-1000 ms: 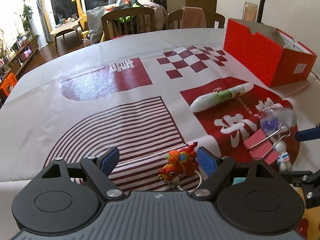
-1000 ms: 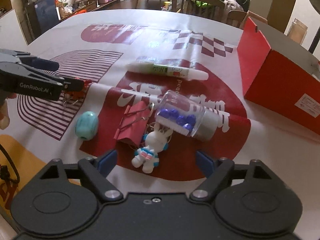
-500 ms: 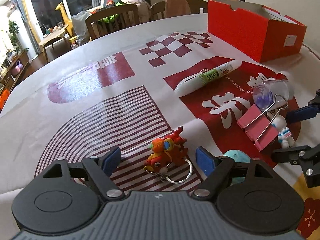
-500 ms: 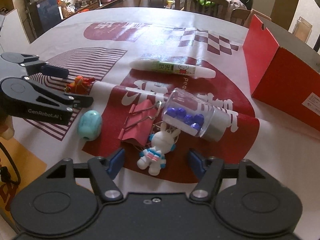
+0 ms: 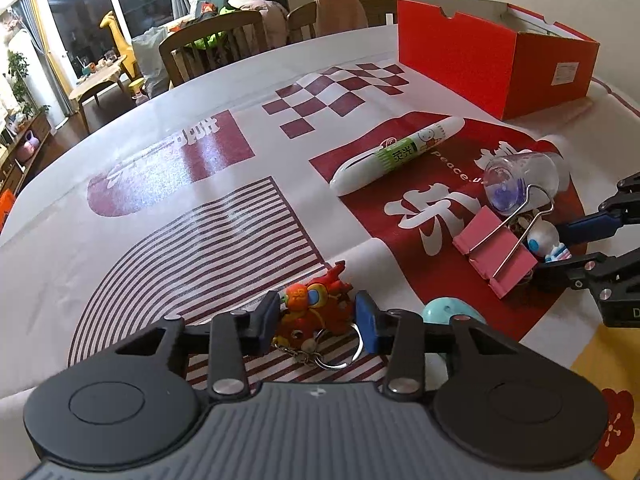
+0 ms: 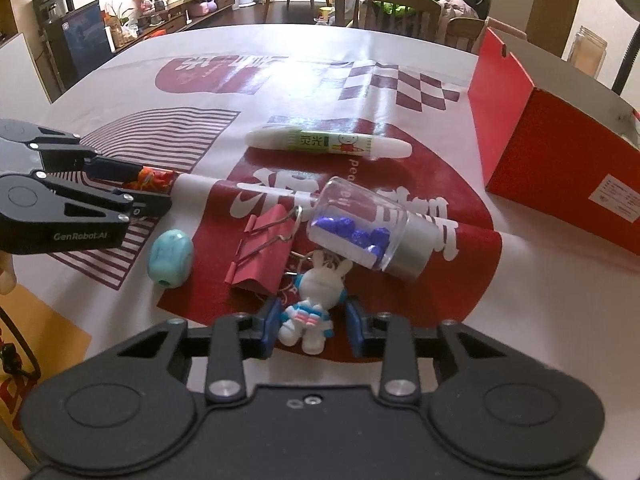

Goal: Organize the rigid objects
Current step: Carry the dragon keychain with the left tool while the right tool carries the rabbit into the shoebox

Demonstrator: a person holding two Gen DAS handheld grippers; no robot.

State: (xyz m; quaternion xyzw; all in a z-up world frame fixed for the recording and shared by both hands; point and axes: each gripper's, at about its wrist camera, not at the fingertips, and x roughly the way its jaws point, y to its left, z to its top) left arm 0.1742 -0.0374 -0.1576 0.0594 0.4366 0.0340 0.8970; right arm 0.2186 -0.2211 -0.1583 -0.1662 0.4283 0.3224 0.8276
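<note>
My left gripper has closed around the orange-red dragon keychain, its pads touching both sides; it also shows in the right wrist view. My right gripper has closed around the white rabbit astronaut keychain, seen from the left wrist view too. A pink binder clip, a teal egg-shaped sharpener, a glass jar of blue beads and a white-green pen lie on the red-and-white tablecloth.
An open red cardboard box stands at the far right of the table. Wooden chairs stand behind the table's far edge. A lamp stem rises beyond the box.
Both grippers have moved forward and narrowed: the left around the dragon keychain, the right around the rabbit keychain.
</note>
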